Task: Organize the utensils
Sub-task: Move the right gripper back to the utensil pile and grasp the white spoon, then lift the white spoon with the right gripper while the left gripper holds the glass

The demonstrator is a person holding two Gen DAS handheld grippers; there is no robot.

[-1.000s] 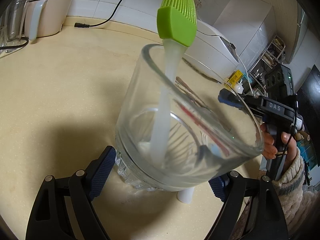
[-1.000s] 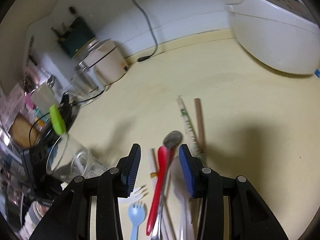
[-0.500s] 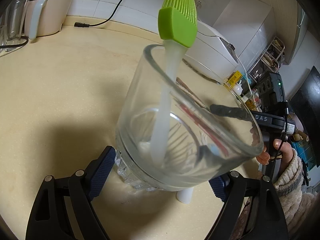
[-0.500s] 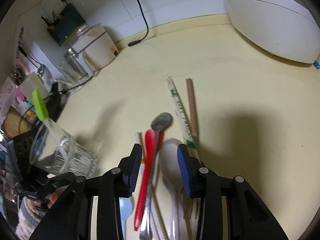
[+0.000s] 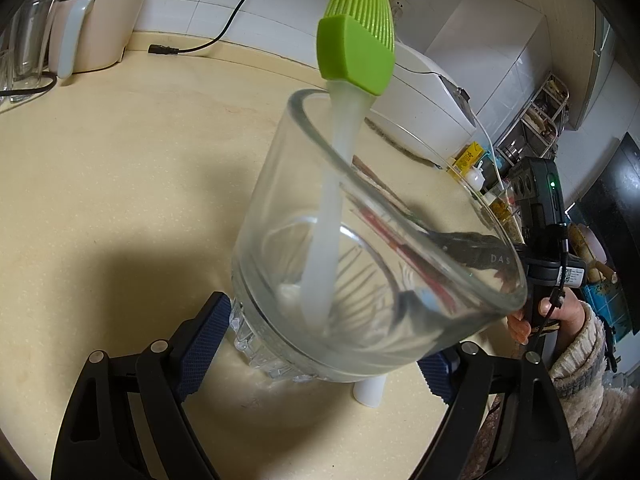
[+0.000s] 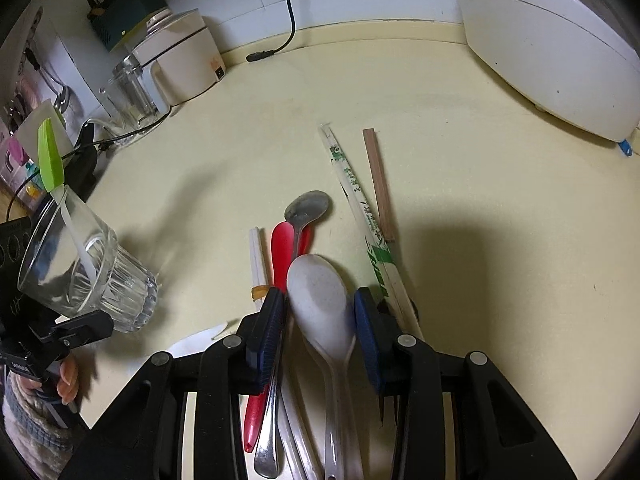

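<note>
My left gripper (image 5: pixel 320 344) is shut on a clear glass (image 5: pixel 360 264), tilted, its base at the counter. A green silicone brush (image 5: pixel 356 28) stands in the glass; both show in the right wrist view, glass (image 6: pixel 80 264) and brush (image 6: pixel 50 156). My right gripper (image 6: pixel 320 316) is open, its pads on either side of a white plastic spoon (image 6: pixel 320 296) lying on the counter. Beside it lie a red spoon (image 6: pixel 284 244), a metal spoon (image 6: pixel 308 206), wrapped chopsticks (image 6: pixel 360 208) and a wooden stick (image 6: pixel 378 184).
A white rice cooker (image 6: pixel 552 40) stands at the back right. A cream kettle-like appliance (image 6: pixel 180 60) and glass jars (image 6: pixel 132 92) stand at the back left, with a black power cord (image 6: pixel 288 20) on the yellow counter (image 6: pixel 500 240).
My right gripper has moved forward and down over the utensil pile, so the white spoon now lies between its pads. The left gripper and glass have hardly moved.
</note>
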